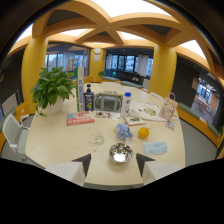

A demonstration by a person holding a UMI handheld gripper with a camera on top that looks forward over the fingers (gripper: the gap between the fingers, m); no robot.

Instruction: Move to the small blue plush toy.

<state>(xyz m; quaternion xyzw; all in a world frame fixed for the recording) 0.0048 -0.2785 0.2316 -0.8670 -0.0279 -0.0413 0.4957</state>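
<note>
While sitting upright on pale round worktop (55,142), small blue plush toy (123,131) lies well beyond tongs (113,163), slightly right of centre line. Round orange fruit (143,133) just right of toy. Shiny metal bowl (120,152) nearer, just ahead of tips, between tongs and toy. Light blue face mask (155,147) right of bowl. Tongs spread wide, gripping nothing, dark fingertips (83,163) apart. Green leafy potted plant (51,89) far beyond, left. Dark bottle (89,98) beside it.

Pale tabletop (55,142) carries: steel bowl (120,152), blue plush (123,131), orange (143,133), face mask (155,147), potted plant (52,90), dark bottle (89,97), red booklet (80,119), paper bag (169,107).
</note>
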